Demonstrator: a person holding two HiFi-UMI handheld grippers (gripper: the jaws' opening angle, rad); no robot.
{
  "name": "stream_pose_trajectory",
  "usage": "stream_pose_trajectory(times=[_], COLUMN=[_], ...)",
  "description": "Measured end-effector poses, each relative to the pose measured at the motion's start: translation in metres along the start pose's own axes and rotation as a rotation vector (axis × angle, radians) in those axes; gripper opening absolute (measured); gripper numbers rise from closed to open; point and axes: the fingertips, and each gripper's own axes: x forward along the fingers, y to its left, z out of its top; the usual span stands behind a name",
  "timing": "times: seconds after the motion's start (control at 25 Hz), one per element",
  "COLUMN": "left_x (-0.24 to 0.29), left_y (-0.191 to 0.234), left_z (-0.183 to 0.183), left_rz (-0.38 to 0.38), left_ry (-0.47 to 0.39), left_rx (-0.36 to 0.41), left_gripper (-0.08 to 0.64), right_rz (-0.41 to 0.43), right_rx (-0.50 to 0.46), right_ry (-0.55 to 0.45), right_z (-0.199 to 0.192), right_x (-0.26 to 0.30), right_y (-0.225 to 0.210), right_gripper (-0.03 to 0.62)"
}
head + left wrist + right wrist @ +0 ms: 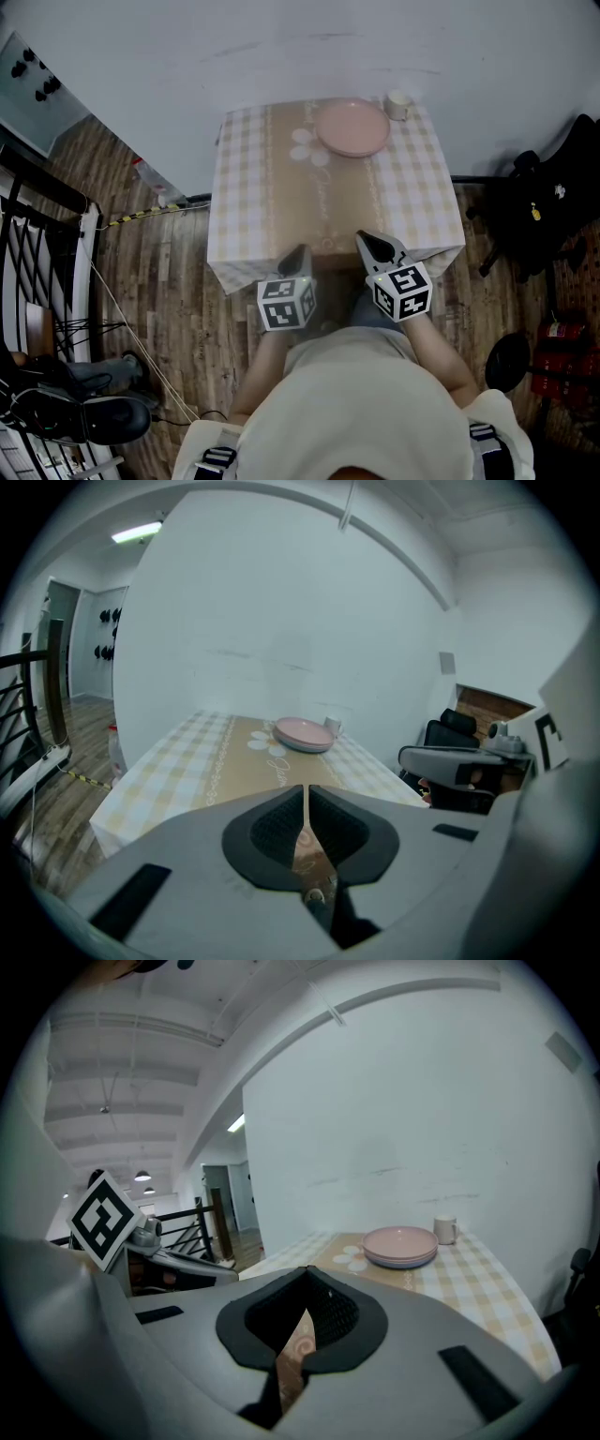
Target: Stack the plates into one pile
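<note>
The pink plates [352, 127] lie in one pile at the far end of the table [253, 202], next to the wall; the pile also shows as pink plates [304, 734] in the left gripper view and pink plates [400, 1245] in the right gripper view. My left gripper [299, 254] hangs over the table's near edge, jaws shut with nothing between them. To its right, my right gripper [374, 245] is at the same edge, shut and empty too. Both are far from the pile.
A small white cup [397, 104] stands right of the plates by the wall. The table wears a checked beige cloth with a flower print [305, 146]. A black chair [553, 202] is to the right, a black railing [37, 244] to the left on the wooden floor.
</note>
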Motion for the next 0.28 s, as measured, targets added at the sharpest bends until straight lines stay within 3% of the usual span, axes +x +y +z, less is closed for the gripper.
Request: stream_pose_trajectory(times=[0.28], left_x=[0.0011], left_y=[-0.0014], left_z=[-0.0005], left_rz=[-0.008], left_ry=[0.002], left_rx=[-0.003], left_gripper=[0.018], right_rz=[0.002], right_rx=[0.003], right_ry=[-0.006], right_z=[0.0028], right_x=[0.0019], right_y=[0.001], right_gripper=[0.0])
